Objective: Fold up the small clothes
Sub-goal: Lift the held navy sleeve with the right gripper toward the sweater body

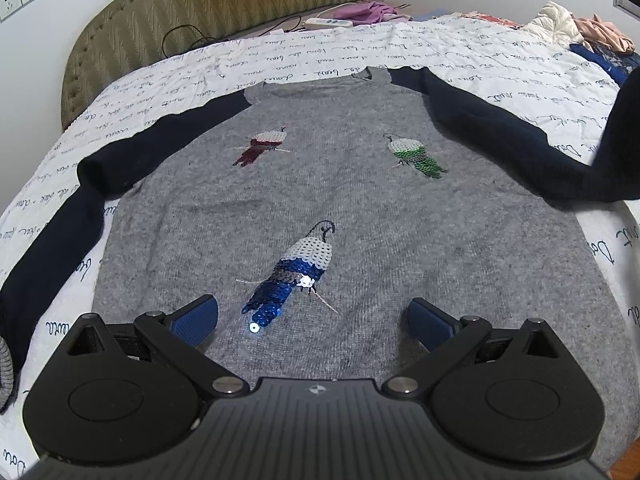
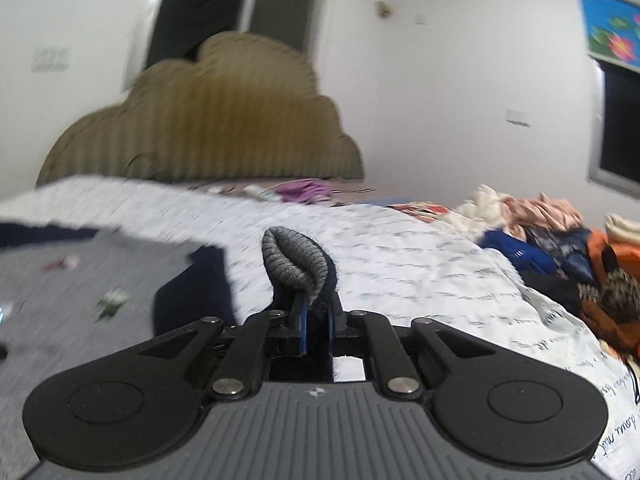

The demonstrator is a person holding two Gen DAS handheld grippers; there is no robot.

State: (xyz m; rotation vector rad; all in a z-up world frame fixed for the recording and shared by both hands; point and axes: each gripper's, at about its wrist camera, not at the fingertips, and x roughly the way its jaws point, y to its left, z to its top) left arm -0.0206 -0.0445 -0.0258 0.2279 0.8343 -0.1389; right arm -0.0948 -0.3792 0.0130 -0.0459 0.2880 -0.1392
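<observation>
A grey sweater (image 1: 328, 208) with navy sleeves and three sequin birds lies flat, front up, on the white quilt. My left gripper (image 1: 312, 320) is open and empty, low over the sweater's hem beside the blue bird (image 1: 296, 276). My right gripper (image 2: 316, 320) is shut on the right sleeve's end, its grey ribbed cuff (image 2: 294, 260) sticking up above the fingers, lifted off the bed. That raised sleeve (image 1: 616, 140) rises at the right edge of the left wrist view. The left sleeve (image 1: 60, 240) lies bent along the quilt.
The white quilt with script print (image 1: 280, 56) covers the bed. An olive headboard (image 2: 200, 120) stands behind. A pile of mixed clothes (image 2: 560, 240) lies on the right side. A purple garment (image 1: 368, 10) and a remote (image 1: 328, 22) lie near the headboard.
</observation>
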